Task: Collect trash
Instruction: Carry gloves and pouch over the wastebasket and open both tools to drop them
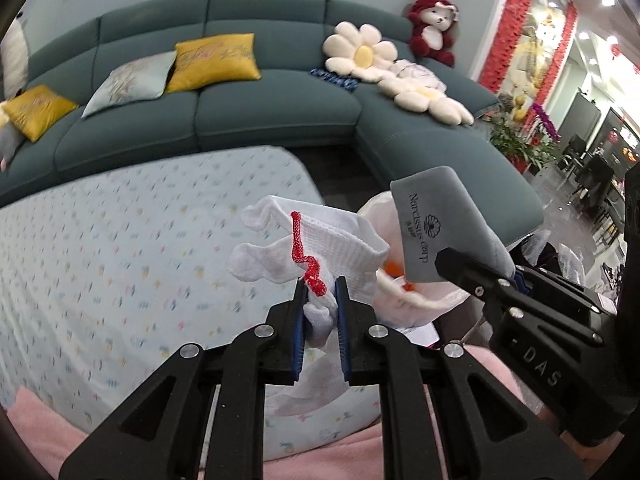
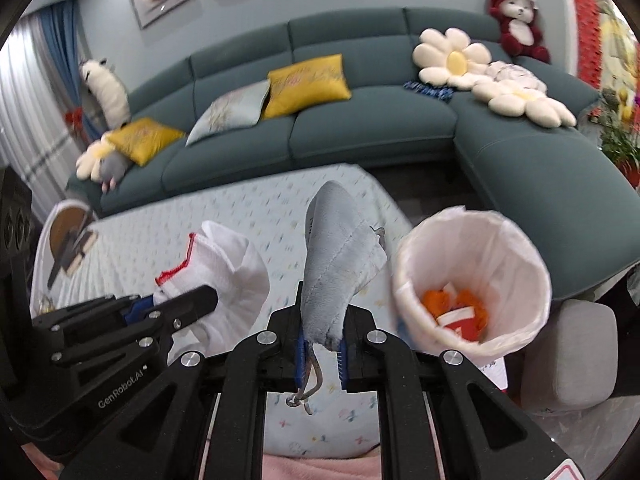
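My left gripper (image 1: 320, 292) is shut on a white knitted glove with red trim (image 1: 320, 240) and holds it in the air above the table. It also shows in the right wrist view (image 2: 232, 272). My right gripper (image 2: 322, 322) is shut on a grey drawstring pouch (image 2: 340, 248) that stands up between the jaws, its cord hanging below. The pouch, printed with dark lettering, also shows in the left wrist view (image 1: 444, 224). A trash bin lined with a white bag (image 2: 480, 240) stands just right of the pouch, with orange and red scraps (image 2: 460, 308) inside.
A table with a light patterned cloth (image 1: 140, 240) lies below both grippers. A teal sectional sofa (image 2: 380, 132) with cushions, flower pillows and plush toys runs behind it. A grey stool (image 2: 568, 352) sits by the bin. A round object (image 2: 68, 228) rests at the table's left end.
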Available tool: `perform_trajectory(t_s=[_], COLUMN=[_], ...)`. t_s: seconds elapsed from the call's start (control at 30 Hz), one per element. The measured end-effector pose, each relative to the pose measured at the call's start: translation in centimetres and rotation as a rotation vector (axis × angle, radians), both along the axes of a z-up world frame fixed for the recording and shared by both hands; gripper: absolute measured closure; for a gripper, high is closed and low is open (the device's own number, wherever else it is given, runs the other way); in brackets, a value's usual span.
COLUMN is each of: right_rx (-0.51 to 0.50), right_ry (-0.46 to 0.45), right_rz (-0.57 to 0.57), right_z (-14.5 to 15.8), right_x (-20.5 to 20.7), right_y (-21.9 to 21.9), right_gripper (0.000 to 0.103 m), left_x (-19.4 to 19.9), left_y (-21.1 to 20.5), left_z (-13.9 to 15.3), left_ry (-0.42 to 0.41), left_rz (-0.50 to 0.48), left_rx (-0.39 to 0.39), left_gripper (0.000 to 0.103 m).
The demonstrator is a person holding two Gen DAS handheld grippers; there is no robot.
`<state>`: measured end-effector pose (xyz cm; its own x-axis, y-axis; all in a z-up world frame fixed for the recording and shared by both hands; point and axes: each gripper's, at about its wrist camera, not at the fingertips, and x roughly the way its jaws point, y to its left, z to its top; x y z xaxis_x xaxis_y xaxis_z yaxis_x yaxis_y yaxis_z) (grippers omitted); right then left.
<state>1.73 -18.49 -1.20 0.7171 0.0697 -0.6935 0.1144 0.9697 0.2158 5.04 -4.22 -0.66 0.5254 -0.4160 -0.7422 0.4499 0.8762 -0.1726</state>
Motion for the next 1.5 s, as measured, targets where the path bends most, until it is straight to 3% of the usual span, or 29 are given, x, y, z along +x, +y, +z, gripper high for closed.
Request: perform_trajectory(t_s=[0.7,1.5], right_rx=[0.027,0.046], right_ry=[-0.056,-0.031], right_rz=[-0.178,-0.248], right_z=[0.7,-1.1], right_x=[-1.1,-0.4], right_y=[-9.2,-13.9], right_gripper=[0.092,0.092], left_x=[1.8,3.5], left_y=[-9.1,-17.6], left_z=[2.2,-0.5], left_ry=[-0.072,-0.024], left_rz=[-0.128,-0.233], left_rx=[0.001,0.030], left_gripper=[0.090,0.089])
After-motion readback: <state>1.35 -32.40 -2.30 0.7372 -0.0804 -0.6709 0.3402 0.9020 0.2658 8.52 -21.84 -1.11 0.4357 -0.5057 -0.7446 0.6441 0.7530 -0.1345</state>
